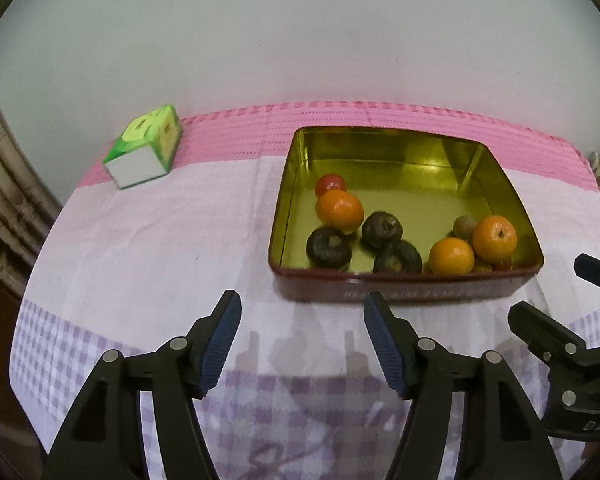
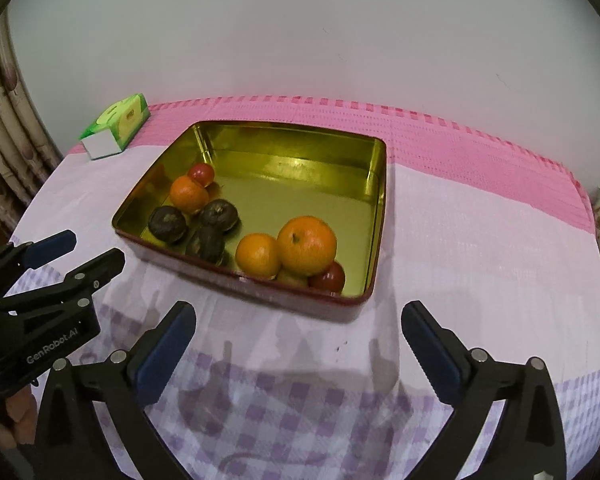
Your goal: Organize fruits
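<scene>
Gold-lined tin corrals oranges, sorted by kind; left gripper and right gripper fingers spread, empty.

"genrobot.ai" stands in white on the black body of the left tongs; the tin's embossed front lettering is unreadable.

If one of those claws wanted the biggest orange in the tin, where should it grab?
Probably from above, fingers straddling the round middle of the biggest orange. It sits highest in the tin, but another orange touches its left, so squeeze front to back.
</scene>
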{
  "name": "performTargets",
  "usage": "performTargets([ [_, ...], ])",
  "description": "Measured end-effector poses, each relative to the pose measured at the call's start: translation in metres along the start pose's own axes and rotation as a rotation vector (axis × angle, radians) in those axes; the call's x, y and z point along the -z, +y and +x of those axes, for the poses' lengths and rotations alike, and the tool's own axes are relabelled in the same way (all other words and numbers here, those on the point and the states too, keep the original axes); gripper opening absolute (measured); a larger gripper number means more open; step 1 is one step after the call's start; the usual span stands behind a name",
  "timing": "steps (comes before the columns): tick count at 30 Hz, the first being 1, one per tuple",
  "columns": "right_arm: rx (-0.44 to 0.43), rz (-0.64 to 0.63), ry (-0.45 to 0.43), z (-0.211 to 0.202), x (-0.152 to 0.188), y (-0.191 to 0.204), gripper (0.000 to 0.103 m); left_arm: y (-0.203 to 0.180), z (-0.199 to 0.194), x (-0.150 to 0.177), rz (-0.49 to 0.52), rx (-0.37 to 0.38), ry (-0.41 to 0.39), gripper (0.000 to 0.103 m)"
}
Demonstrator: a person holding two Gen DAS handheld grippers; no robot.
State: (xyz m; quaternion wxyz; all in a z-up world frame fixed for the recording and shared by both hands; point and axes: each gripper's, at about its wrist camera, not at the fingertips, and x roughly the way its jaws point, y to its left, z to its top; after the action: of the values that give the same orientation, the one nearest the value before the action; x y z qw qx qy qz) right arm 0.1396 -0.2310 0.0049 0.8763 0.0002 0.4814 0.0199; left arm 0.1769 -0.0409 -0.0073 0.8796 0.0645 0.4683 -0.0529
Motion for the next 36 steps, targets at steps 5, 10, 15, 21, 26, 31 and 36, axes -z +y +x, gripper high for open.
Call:
performTargets([
  [5,-0.010,0.003,0.014,-0.006,0.011,0.004,0.102,0.005,-0.010,0.010,-0.025,-0.007,-0.005,0.073],
  [10,-0.017,0.007,0.024,-0.009,0.018,0.007,0.102,0.006,-0.015,0.015,-0.028,-0.011,-0.006,0.075],
  [15,-0.008,0.002,0.026,-0.011,0.023,0.008,0.102,0.005,-0.020,0.019,-0.028,-0.006,-0.006,0.077],
  [21,-0.001,0.003,0.032,-0.010,0.026,0.008,0.102,0.005,-0.022,0.023,-0.029,-0.008,-0.006,0.081],
  [26,0.001,-0.001,0.034,-0.010,0.027,0.007,0.102,0.005,-0.022,0.024,-0.033,-0.008,0.000,0.082],
  [31,0.005,-0.002,0.034,-0.010,0.028,0.007,0.102,0.005,-0.023,0.025,-0.029,-0.009,-0.001,0.082],
  [36,0.010,-0.006,0.037,-0.009,0.029,0.007,0.102,0.005,-0.023,0.024,-0.027,-0.011,0.000,0.082],
])
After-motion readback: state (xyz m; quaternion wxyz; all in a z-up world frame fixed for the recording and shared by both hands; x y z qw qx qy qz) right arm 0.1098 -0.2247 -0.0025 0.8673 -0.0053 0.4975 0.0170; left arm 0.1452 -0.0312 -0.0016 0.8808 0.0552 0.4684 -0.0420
